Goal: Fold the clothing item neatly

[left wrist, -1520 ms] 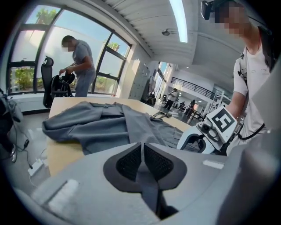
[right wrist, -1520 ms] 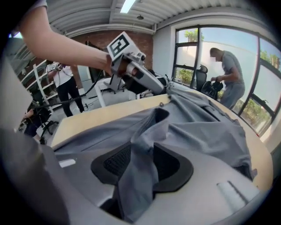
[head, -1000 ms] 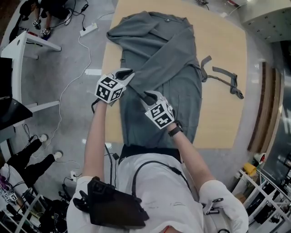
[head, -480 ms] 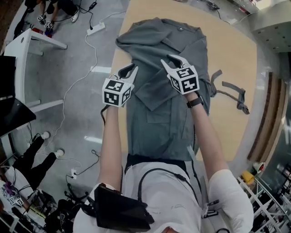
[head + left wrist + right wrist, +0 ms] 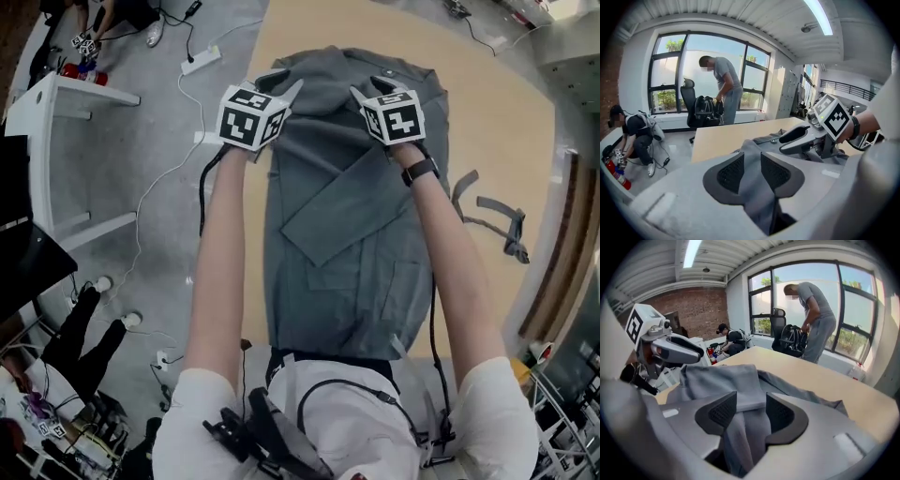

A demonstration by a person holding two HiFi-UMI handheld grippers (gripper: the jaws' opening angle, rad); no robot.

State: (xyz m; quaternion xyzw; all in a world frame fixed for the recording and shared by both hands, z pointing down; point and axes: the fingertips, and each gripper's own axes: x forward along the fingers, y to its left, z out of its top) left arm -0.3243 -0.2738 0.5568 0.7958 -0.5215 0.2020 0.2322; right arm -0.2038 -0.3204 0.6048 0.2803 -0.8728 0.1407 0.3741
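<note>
At upper centre of the head view, the grey jacket (image 5: 347, 234) lies flat on the desk (image 5: 487, 122). The left gripper (image 5: 284, 82) and right gripper (image 5: 371, 86) have just been opening, with shoulder cloth loose between their jaws. Soft, limp fabric; likely best pinched at seams.

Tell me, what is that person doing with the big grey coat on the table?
A person is folding a grey coat laid flat on a wooden table. One sleeve lies folded across its front. The left gripper and right gripper are at the collar end, each with cloth between its jaws. Both have just been opening, so they seem to be letting the cloth go. A loose belt lies beside the coat.
</note>
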